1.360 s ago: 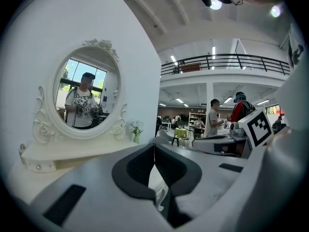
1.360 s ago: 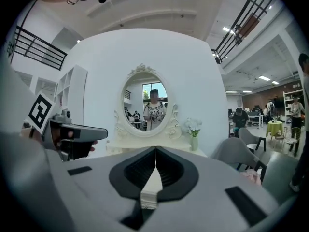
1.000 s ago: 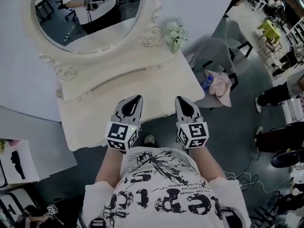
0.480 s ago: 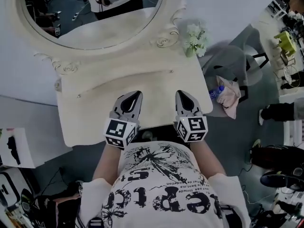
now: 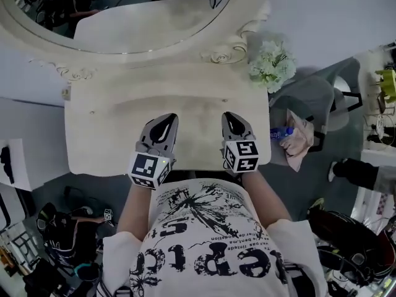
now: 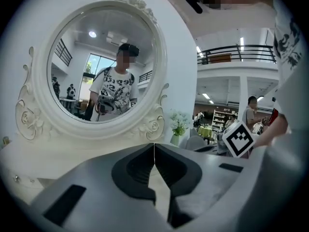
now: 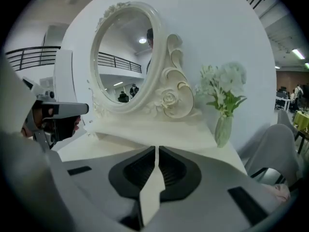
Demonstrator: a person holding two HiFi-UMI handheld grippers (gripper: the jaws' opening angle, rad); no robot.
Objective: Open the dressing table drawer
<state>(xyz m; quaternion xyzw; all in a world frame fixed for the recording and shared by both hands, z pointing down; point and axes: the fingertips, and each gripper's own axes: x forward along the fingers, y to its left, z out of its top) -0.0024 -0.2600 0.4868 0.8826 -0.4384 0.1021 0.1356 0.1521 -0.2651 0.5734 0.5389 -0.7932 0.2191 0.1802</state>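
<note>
The cream dressing table [image 5: 105,147] stands in front of me, with its oval mirror [image 5: 142,23] at the back. The table top hides the drawer front from above; a small knob [image 5: 93,111] shows on the low back tier. My left gripper [image 5: 165,119] and right gripper [image 5: 230,117] hover side by side over the front half of the top, both shut and empty. In the left gripper view the jaw tips of the left gripper [image 6: 154,148] meet below the mirror [image 6: 104,71]. In the right gripper view the right gripper [image 7: 157,152] points at the table top [image 7: 159,132].
A vase of white flowers [image 5: 272,67] stands at the top's back right corner. Right of the table is a grey covered chair [image 5: 309,98] with a bottle [image 5: 279,132] and a pink cloth [image 5: 300,138]. Bags lie on the floor at the left [image 5: 62,228] and the right [image 5: 346,228].
Both grippers have sunk and moved forward over the table top, staying shut and side by side. The mirror has slid toward the top edge of the head view.
</note>
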